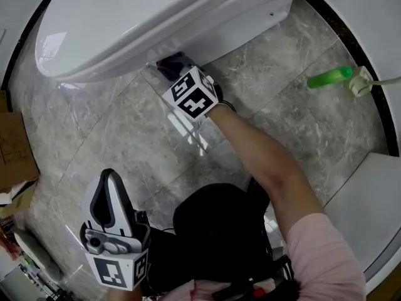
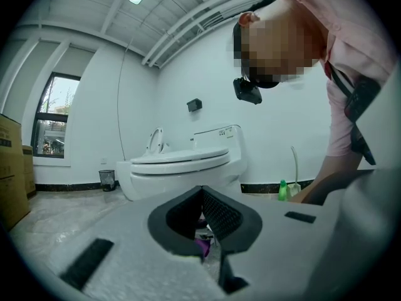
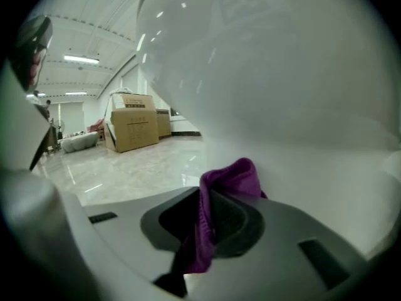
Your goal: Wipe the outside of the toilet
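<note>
Under the toilet (image 1: pixel 125 24) overhang: right gripper (image 3: pixel 210 213) reached low beside the base, its fingers (image 3: pixel 237 223) pinching a purple cloth (image 3: pixel 233 174).
Cloth: bunched over the fingertips and touching the white outer wall; a tail hung down between the fingers.
Left gripper (image 1: pixel 109 180): held near the person's knee (image 1: pixel 213 224), well apart from the toilet; fingers (image 2: pixel 222 215) pressed together at the tips, nothing gripped.
Step in hand: judged to be the wipe of the lower side wall, beneath the seat rim. Which other outer surfaces were already done could not be told.
Next move: calls for a steady pinch and the cloth laid against the curve, then a slide along the flank with the wrist turning to follow the shell.
Floor (image 1: pixel 125 143): grey marble tiles, glossy, close below the working gripper.
Green bottle (image 1: pixel 330 77): lying on the floor to the right of the toilet, just beside a white brush holder (image 1: pixel 361 81).
Cardboard box (image 1: pixel 15 149): at the left edge, near the bowl's front.
Waste bin (image 2: pixel 107 179): small, dark, against the far wall.
In the way: the overhang left little room above the gripper; the person's arm (image 1: pixel 263 162) crossed the floor space. Bottle and holder would matter only if the wipe went round to that side.
</note>
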Action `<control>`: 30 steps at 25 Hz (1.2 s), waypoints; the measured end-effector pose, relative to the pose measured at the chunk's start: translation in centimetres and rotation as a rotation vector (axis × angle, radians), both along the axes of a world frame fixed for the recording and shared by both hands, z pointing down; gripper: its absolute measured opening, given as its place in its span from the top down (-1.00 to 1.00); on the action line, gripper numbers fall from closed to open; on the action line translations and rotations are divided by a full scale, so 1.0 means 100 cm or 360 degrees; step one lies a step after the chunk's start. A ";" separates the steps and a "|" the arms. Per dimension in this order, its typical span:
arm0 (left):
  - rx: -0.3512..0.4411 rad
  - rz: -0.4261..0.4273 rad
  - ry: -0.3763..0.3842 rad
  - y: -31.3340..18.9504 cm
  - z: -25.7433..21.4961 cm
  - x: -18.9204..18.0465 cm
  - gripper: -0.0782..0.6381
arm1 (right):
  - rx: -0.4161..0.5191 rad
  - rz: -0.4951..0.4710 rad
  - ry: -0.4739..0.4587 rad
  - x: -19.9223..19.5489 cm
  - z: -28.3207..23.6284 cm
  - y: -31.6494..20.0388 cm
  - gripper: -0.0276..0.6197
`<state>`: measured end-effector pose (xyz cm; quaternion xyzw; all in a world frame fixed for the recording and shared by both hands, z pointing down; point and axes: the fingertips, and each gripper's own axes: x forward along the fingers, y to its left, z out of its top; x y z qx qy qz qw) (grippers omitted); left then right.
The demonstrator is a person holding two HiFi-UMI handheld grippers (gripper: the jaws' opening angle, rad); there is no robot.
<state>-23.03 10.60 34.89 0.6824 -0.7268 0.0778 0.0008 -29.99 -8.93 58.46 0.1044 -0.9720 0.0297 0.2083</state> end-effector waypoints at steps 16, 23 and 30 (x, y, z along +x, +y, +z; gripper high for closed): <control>0.0051 0.0066 0.0013 -0.012 -0.013 0.001 0.76 | 0.0019 -0.0431 -0.0086 -0.003 -0.028 0.078 0.74; 0.0076 0.0166 0.0042 -0.042 -0.016 0.032 0.76 | 0.0037 -0.0327 -0.0033 0.063 -0.024 0.046 0.74; 0.0063 0.0296 0.0078 -0.077 -0.015 0.071 0.76 | 0.0070 0.0051 0.0049 0.161 -0.008 -0.036 0.74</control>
